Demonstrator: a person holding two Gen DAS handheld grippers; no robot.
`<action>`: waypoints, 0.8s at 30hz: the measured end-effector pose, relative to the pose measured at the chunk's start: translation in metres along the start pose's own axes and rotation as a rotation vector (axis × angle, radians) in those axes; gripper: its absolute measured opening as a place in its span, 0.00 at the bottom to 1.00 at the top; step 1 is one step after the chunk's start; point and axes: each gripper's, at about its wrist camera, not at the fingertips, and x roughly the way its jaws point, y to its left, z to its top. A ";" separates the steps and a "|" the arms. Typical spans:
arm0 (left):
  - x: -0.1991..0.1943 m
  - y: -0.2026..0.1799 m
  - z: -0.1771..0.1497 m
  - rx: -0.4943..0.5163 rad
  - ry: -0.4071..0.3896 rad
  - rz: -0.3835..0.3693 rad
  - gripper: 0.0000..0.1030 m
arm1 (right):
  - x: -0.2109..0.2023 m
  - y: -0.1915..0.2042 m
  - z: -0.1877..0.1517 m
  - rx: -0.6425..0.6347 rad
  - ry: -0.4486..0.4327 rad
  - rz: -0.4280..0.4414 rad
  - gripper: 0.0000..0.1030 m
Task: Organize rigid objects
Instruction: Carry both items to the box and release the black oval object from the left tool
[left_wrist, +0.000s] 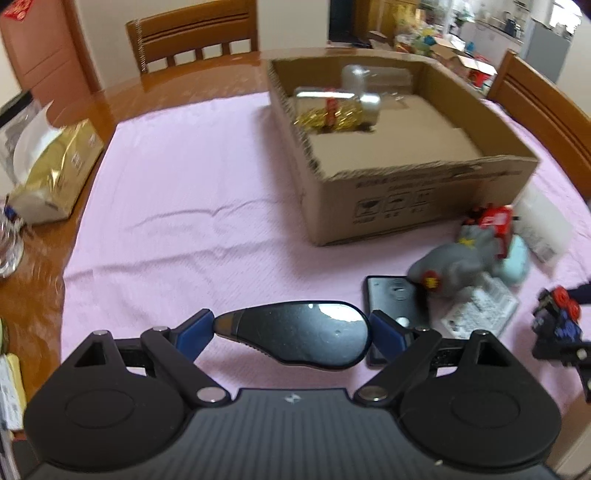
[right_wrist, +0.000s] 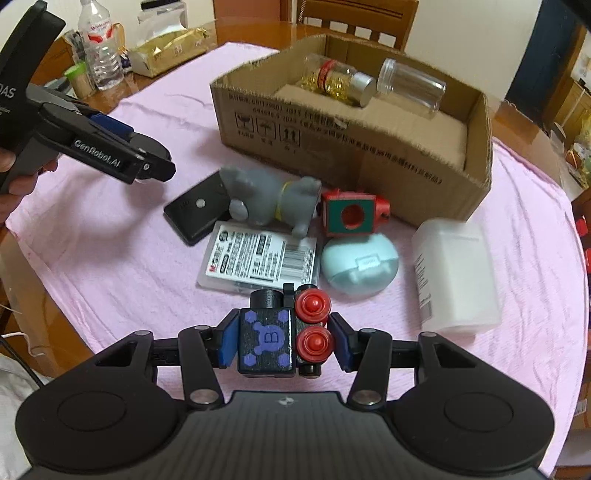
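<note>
My left gripper is shut on a glossy black oval device, held above the pink cloth short of the cardboard box. My right gripper is shut on a black toy block with purple marks and red wheels. The box holds a pill bottle and a clear jar. Loose on the cloth in front of the box lie a grey animal figure, a black flat device, a labelled packet, a red-green cube, a mint oval case and a white container.
A gold tissue pack lies at the table's left edge, with a water bottle and small containers near it. Wooden chairs stand behind and to the right of the table. The pink cloth covers the table's middle.
</note>
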 end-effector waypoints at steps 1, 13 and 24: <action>-0.007 -0.002 0.004 0.014 -0.001 -0.016 0.87 | -0.003 -0.001 0.002 -0.004 -0.001 0.005 0.53; -0.047 -0.034 0.080 0.132 -0.189 -0.076 0.87 | -0.050 -0.023 0.044 -0.077 -0.111 0.018 0.53; 0.030 -0.054 0.116 0.110 -0.158 -0.026 0.87 | -0.059 -0.057 0.086 -0.059 -0.221 -0.021 0.53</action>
